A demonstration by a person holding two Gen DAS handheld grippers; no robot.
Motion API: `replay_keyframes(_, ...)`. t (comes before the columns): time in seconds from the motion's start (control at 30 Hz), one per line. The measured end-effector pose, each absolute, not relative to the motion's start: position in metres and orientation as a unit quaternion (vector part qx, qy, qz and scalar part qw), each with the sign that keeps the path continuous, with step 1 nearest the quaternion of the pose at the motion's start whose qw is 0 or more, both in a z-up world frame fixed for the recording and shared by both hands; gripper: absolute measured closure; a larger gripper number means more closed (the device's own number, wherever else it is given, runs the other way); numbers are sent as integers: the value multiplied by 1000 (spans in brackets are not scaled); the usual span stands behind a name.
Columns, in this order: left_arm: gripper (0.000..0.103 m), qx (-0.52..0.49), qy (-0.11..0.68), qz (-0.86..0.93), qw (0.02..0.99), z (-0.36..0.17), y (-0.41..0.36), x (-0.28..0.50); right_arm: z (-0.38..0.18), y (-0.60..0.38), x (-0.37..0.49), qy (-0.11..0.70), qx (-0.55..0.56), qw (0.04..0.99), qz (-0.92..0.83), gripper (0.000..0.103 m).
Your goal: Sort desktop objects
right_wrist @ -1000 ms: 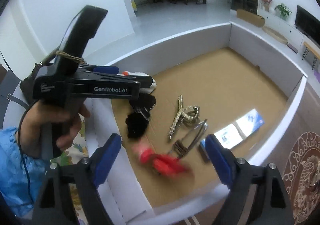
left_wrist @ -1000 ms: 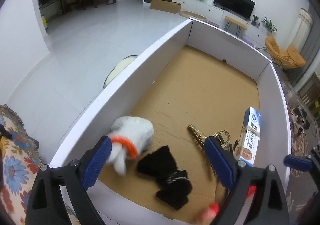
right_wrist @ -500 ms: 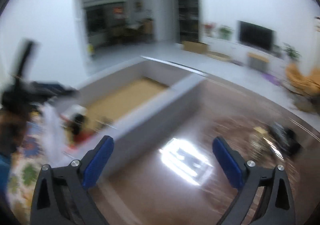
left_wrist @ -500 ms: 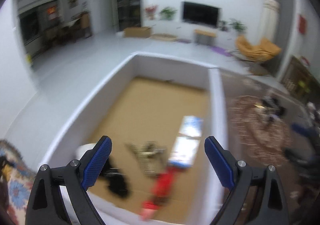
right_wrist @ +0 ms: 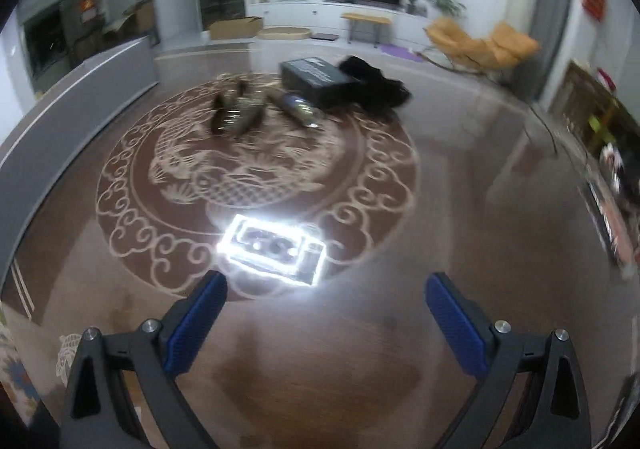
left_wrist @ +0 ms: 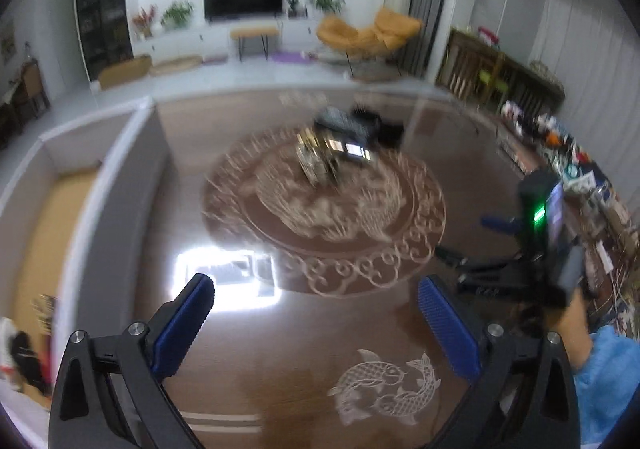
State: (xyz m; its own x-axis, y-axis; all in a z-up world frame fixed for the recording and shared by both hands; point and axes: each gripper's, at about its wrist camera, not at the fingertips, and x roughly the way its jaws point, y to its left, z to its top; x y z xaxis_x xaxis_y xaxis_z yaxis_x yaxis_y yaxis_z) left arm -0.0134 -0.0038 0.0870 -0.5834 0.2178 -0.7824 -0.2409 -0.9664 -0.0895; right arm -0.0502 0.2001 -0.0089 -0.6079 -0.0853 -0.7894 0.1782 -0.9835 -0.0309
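Both grippers hang over the glossy brown table (right_wrist: pixel 460 177) with nothing between their fingers. The right gripper (right_wrist: pixel 326 313) has its blue-padded jaws spread wide and empty, and so does the left gripper (left_wrist: pixel 316 323).

What is left to sort lies at the far side of the round carp-pattern inlay (right_wrist: pixel 256 173). In the right wrist view a black box (right_wrist: pixel 316 78) sits farthest off, with a black furry or fabric bundle (right_wrist: pixel 374 83) touching its right end. Just nearer, a metallic tube-like item (right_wrist: pixel 294 107) lies slanted, and left of it is a small cluster of dark elongated pieces (right_wrist: pixel 236 115) (too blurred to name with any confidence). The white-walled cardboard tray (left_wrist: pixel 76 185), which I take to be the destination, stands along the left edge of the table; a few things already lie at its near end, a white and a black one among them.

The step in hand looks like a reach for the next piece. The tube and the dark cluster lie close together, so the better approach is probably to pick the outermost item, come down from above with the fingers straddling its narrow width, and close only once the pads clear its neighbours. The bright ceiling-light reflection (right_wrist: pixel 276 247) on the tabletop is glare, not an object. The box looks too broad for one grip across its width.
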Motion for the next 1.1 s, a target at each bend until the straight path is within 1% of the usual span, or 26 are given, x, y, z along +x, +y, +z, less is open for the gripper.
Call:
replay_keyframes(0.23, 0, -481, 31, 871, 93, 13, 12, -44, -7, 206, -40, 46, 438, 69, -895, 3)
replay_keyframes(0.4, 0, -494, 21, 866, 74, -14, 6, -68, -10, 206, -44, 46, 440, 68, -894, 3)
replay_keyframes(0.6, 0, -499, 21, 863, 73, -30, 7, -77, -21, 209, -45, 43, 447, 66, -891, 3)
replay_keyframes(0.77, 0, -492, 43, 867, 70, -32, 12, -75, -30, 208, -42, 39, 454, 67, -888, 3)
replay_keyframes(0.93, 0, -484, 41, 871, 70, -32, 11, -74, -30, 209, -42, 37, 454, 65, -888, 3)
replay_keyframes(1.03, 0, -479, 40, 874, 70, -33, 12, -74, -31, 210, -43, 35, 456, 61, -887, 0)
replay_keyframes(1.1, 0, -474, 38, 877, 69, -33, 11, -73, -31, 210, -43, 34, 457, 59, -887, 0)
